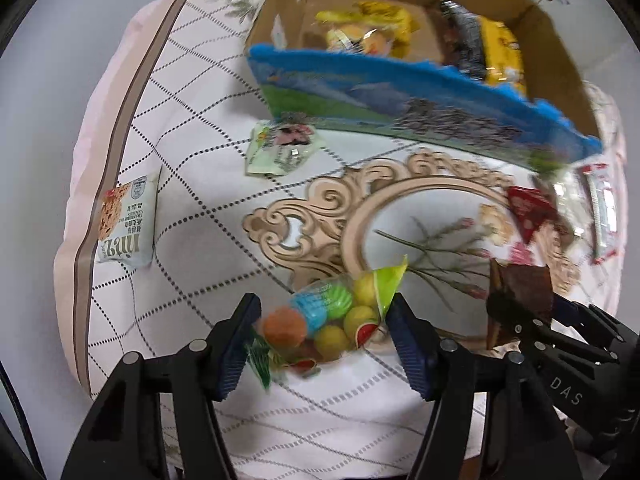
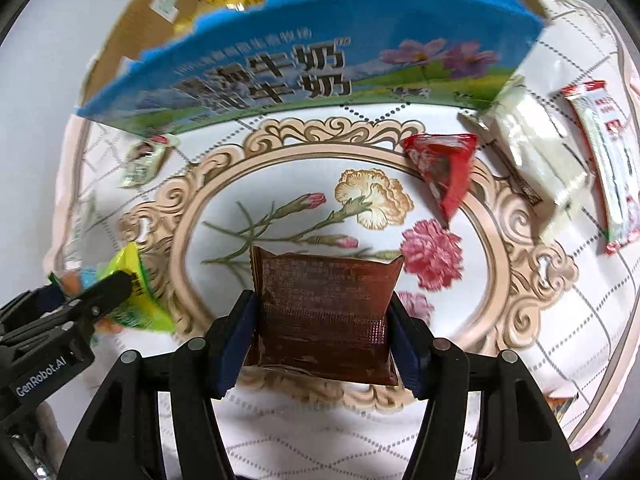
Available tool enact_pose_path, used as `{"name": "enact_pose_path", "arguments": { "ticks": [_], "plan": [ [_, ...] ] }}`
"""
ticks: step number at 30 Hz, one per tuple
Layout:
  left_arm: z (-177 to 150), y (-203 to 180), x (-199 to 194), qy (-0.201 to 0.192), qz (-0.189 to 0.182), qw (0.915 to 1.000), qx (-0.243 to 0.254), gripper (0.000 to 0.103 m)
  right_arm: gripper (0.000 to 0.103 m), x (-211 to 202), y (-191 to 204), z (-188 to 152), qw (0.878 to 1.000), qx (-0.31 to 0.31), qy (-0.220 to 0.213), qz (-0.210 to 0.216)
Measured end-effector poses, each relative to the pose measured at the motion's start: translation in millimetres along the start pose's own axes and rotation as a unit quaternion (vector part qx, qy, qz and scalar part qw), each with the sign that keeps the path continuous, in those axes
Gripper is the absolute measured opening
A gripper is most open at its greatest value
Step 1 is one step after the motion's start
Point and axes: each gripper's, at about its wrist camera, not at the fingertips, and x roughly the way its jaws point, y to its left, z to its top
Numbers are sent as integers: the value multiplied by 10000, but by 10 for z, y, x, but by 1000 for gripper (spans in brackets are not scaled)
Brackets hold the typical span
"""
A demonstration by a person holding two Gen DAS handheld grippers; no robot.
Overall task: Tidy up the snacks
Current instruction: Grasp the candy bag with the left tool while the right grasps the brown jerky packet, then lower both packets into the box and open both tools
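Observation:
My left gripper [image 1: 322, 322] is shut on a clear bag of coloured round candies [image 1: 332, 320], held above the flowered cloth. My right gripper [image 2: 322, 316] is shut on a brown snack packet [image 2: 324, 312]; its blue pads press the packet's two sides. Each gripper shows in the other's view: the right one [image 1: 532, 320] with the brown packet, the left one [image 2: 104, 292] with the green-edged candy bag [image 2: 136, 292]. Behind them stands a blue-fronted cardboard box [image 1: 400, 92] [image 2: 304, 64] with yellow and dark snack packs inside.
Loose snacks lie on the cloth: a white cookie pack [image 1: 128, 220] at the left edge, a small green pack [image 1: 280, 148] by the box, a red triangular pack [image 2: 444, 168], a white pack [image 2: 532, 148] and a long red-and-white bar [image 2: 608, 168] at the right.

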Motion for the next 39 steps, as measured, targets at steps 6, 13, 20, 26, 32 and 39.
{"name": "enact_pose_path", "arguments": {
  "ticks": [6, 13, 20, 26, 32, 39],
  "plan": [
    [168, -154, -294, -167, -307, 9993, 109, 58, 65, -577, -77, 56, 9987, 9, -424, 267],
    [430, -177, -348, -232, -498, 9984, 105, 56, 65, -988, -168, 189, 9963, 52, -750, 414],
    [860, -255, -748, -651, -758, 9947, 235, 55, 65, -1322, -159, 527, 9924, 145, -1078, 579],
    [1559, -363, -1043, -1082, -659, 9910, 441, 55, 65, -1535, -193, 1077, 9900, 243, -1308, 478],
    [2226, -434, -896, -1049, -433, 9919, 565, 55, 65, -1290, -222, 1629, 9934, 320, -1074, 241],
    [2799, -445, -355, -709, -181, 9945, 752, 55, 65, -823, -279, 2013, 9971, 387, -649, 100]
  ]
}}
